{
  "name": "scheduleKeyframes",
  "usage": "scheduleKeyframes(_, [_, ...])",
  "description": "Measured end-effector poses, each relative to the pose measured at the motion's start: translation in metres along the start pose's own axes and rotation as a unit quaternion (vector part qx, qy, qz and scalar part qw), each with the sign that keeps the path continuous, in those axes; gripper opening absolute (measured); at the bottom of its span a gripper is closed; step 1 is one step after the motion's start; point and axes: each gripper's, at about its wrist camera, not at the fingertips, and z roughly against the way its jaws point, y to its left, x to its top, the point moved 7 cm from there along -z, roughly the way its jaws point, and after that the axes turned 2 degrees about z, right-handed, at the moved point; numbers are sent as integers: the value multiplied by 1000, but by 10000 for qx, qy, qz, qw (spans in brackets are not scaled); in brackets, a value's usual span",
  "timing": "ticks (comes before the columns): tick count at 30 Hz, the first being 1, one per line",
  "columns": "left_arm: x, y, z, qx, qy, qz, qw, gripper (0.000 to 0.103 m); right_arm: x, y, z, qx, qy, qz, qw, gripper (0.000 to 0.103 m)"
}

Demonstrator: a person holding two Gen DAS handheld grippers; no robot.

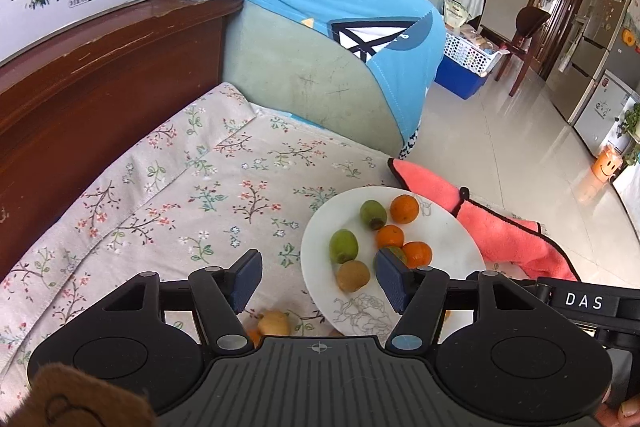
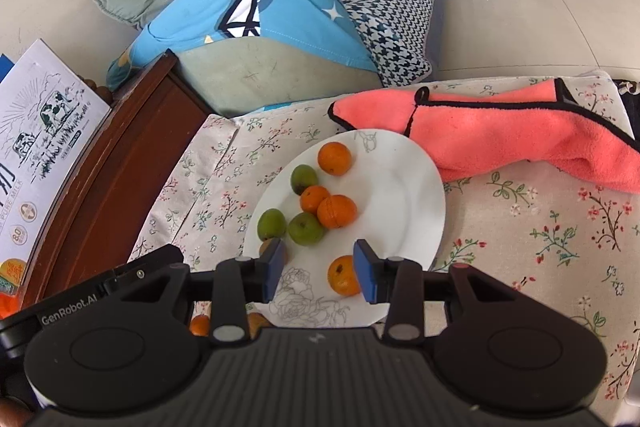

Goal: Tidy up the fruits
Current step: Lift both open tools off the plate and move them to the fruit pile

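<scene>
Blue pads on both grippers, and neither has anything in it right now. The left gripper (image 1: 318, 277) has its jaws wide apart, hanging over the near-left edge of the plate (image 1: 452, 243) with a brownish kiwi (image 1: 353, 275) just ahead between them. The right gripper (image 2: 320, 269) is spread open too, and an orange (image 2: 343, 275) sits on the plate right beside its right pad, not pinched as far as I can see.

Most of the fruit looks already gathered: three more oranges (image 2: 337, 211) and a few green kiwis (image 2: 306, 228) are bunched mid-plate. What's left, I'd guess, is the stuff off the plate. A yellowish fruit (image 1: 273, 323) and a bit of something orange lie on the floral cloth (image 1: 168, 195) close under the left gripper. Can't tell whether more strays are hidden by the gripper bodies. A pink towel (image 2: 500, 135) lies just behind the plate.
</scene>
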Motion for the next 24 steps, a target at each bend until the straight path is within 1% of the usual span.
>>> scheduleKeyframes(3, [-2, 11, 7, 112, -5, 30, 9999, 63, -9, 8, 2, 100, 66, 134, 9998, 40])
scheduleKeyframes(5, [-4, 19, 10, 217, 9, 53, 9998, 66, -16, 14, 2, 158, 139, 231, 9995, 40])
scheduleKeyframes(7, [-6, 28, 10, 299, 57, 64, 9995, 66, -26, 20, 3, 254, 235, 292, 9990, 40])
scheduleKeyframes(11, [-13, 39, 7, 467, 183, -84, 9987, 66, -50, 34, 0, 399, 439, 457, 9972, 40])
scheduleKeyframes(14, [-20, 47, 1, 570, 346, -206, 9976, 66, -66, 43, -5, 403, 590, 643, 9954, 40])
scheduleKeyframes(18, [-33, 56, -11, 664, 620, -268, 9955, 66, -84, 47, -15, 307, 733, 710, 9943, 40])
scheduleKeyframes(21, [-38, 62, -18, 710, 733, -244, 9945, 66, -93, 50, -22, 232, 792, 775, 9936, 40])
scheduleKeyframes(24, [-41, 67, -25, 654, 833, -90, 9943, 66, -98, 53, -28, 117, 791, 808, 9935, 40])
